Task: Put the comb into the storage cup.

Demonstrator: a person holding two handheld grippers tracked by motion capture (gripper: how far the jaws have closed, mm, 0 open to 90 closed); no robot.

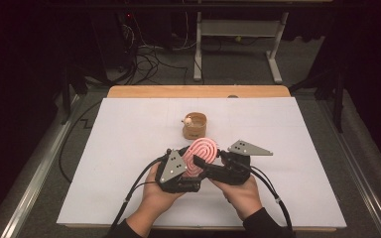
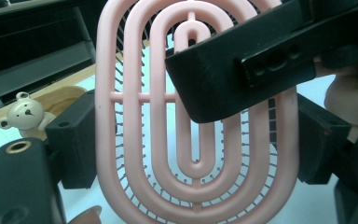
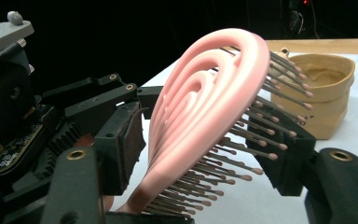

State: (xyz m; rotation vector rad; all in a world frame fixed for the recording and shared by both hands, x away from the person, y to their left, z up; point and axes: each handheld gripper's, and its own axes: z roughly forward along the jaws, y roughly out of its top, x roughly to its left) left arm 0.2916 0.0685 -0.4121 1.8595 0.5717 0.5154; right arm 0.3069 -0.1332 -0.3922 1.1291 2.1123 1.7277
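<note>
A pink oval hairbrush [image 1: 204,153] with looped ribs is held up above the white table between both grippers. My left gripper [image 1: 180,169] is shut on it, one jaw pressed against each long edge of the hairbrush [image 2: 140,121]. My right gripper [image 1: 226,166] grips it across its thickness. One pad sits at the smooth back of the hairbrush [image 3: 200,107] and the other jaw presses against the bristle tips. In the left gripper view a jaw of the right gripper lies across the brush's upper right.
A tan cup [image 1: 195,126] with a small white bear figure [image 1: 188,119] on its rim stands just beyond the brush. The cup [image 3: 328,98] is near the bristles in the right gripper view. White table cover [image 1: 129,148] lies all around; desk legs and cables are behind.
</note>
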